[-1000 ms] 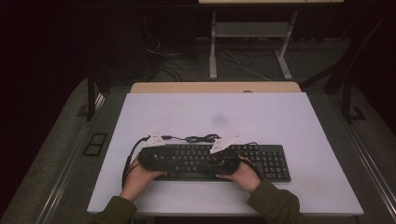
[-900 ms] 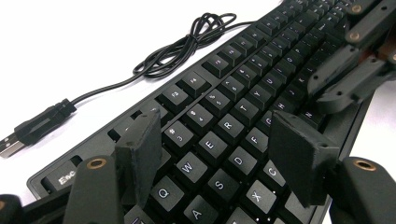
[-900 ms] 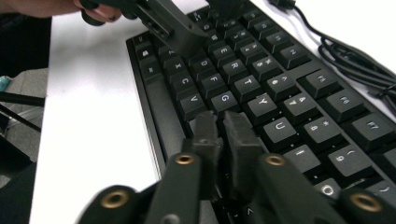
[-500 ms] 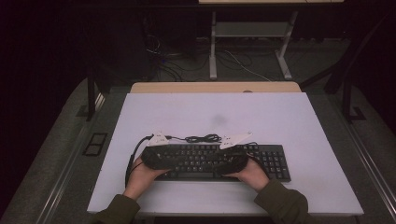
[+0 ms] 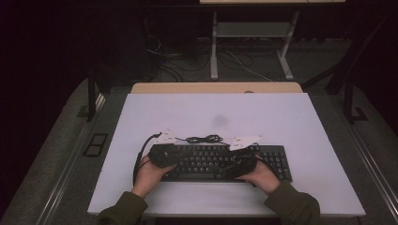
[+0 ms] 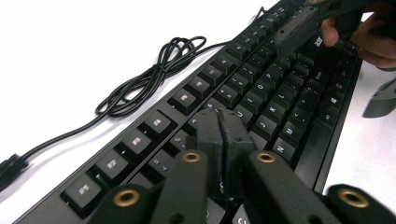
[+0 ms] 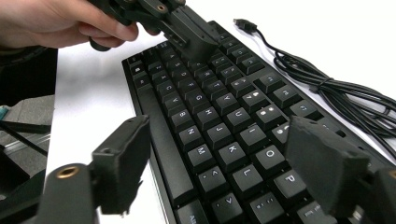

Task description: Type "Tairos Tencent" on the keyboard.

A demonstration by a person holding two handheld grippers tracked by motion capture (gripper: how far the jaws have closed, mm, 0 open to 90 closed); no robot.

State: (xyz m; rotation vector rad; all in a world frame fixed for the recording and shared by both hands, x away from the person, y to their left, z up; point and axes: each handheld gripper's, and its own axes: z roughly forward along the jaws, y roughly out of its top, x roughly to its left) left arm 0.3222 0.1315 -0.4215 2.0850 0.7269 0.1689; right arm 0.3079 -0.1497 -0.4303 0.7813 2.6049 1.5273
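Two grippers over keyboard [image 5: 220, 161]: left gripper [image 6: 218, 133] jaws just closed, nothing between; right gripper [image 7: 224, 163] jaws just opened wide, empty.

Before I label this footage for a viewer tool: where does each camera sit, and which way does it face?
High view: fixed above the person's side, facing forward and down on the table; forearms, hands and both grippers over the keyboard.
Left gripper view: rides the left gripper, looking along its shut jaws across the keys.
Right gripper view: rides the right gripper, looking between its open jaws.
Shared: both gripper views show the keyboard, its coiled cable and the other gripper.
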